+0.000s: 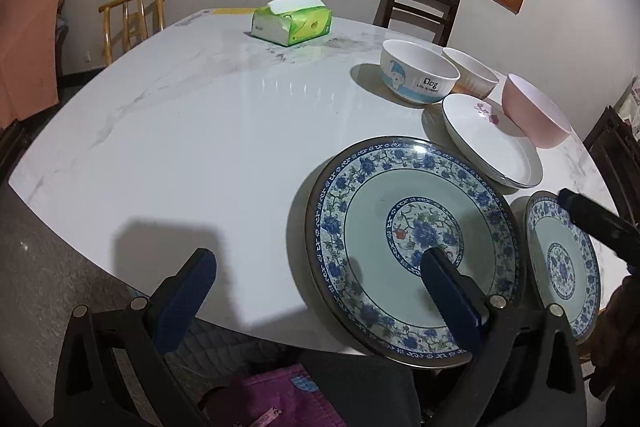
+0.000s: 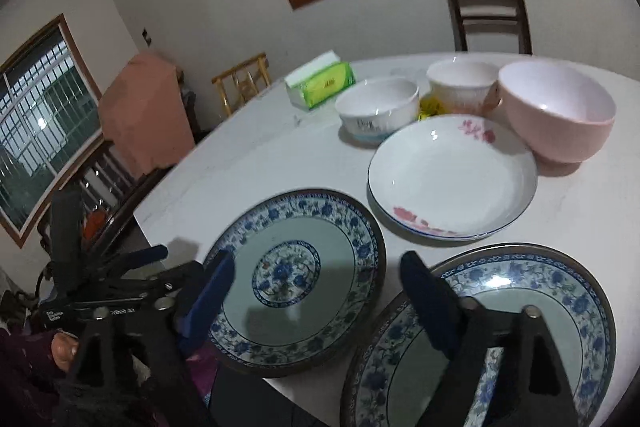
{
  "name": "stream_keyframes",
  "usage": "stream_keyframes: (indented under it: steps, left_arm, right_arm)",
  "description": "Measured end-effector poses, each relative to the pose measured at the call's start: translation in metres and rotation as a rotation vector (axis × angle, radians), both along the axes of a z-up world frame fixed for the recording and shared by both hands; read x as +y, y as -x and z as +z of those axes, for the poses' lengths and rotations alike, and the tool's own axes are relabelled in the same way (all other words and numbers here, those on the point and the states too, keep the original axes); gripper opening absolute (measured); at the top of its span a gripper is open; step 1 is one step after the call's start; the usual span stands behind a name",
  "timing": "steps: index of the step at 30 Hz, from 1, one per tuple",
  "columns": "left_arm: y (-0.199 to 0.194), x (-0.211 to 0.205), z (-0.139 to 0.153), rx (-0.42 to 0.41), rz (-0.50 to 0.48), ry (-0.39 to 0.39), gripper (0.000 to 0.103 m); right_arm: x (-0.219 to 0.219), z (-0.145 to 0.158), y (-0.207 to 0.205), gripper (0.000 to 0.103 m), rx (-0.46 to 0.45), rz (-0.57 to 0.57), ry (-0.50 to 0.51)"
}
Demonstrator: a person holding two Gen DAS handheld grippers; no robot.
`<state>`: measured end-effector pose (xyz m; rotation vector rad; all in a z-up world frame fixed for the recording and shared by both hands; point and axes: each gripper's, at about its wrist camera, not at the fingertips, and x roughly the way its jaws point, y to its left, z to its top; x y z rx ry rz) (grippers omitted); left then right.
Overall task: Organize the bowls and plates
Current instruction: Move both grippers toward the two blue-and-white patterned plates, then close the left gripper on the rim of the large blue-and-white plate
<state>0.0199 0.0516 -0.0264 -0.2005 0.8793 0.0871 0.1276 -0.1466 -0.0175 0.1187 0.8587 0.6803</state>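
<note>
**Sorting Not Yet Begun**

Marble-topped bench [image 1: 200,115] carried every dish singly, none stacked. Beyond the white flowered plate [image 2: 452,175] stood three bowls [image 2: 376,115]; nearer than it lay two blue-patterned plates [image 2: 296,279]. The left hand-held gripper [image 1: 320,291] and right hand-held gripper [image 2: 316,291] both hung spread wide, grasping nothing. By my reading, all stacking remained. The nearest plate's rim was cut off in both views.

The cartoon bowl [image 1: 418,72] reads "Dog" on its side.
</note>
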Motion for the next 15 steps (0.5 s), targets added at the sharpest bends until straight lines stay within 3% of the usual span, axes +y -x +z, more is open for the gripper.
stream_keyframes:
  steps: [4, 7, 15]
  left_arm:
    - [-0.004, 0.001, -0.004, 0.027, -0.002, 0.013, 0.095]
    - [-0.006, 0.003, -0.008, 0.044, -0.001, 0.024, 0.089]
    - [-0.01, 0.006, -0.011, 0.069, -0.009, 0.038, 0.088]
  right_arm:
    - [0.006, -0.008, -0.015, 0.078, 0.042, 0.015, 0.015]
    - [0.008, -0.017, -0.028, 0.068, 0.095, 0.022, 0.029]
    - [0.007, -0.035, -0.052, 0.067, 0.202, 0.013, 0.068]
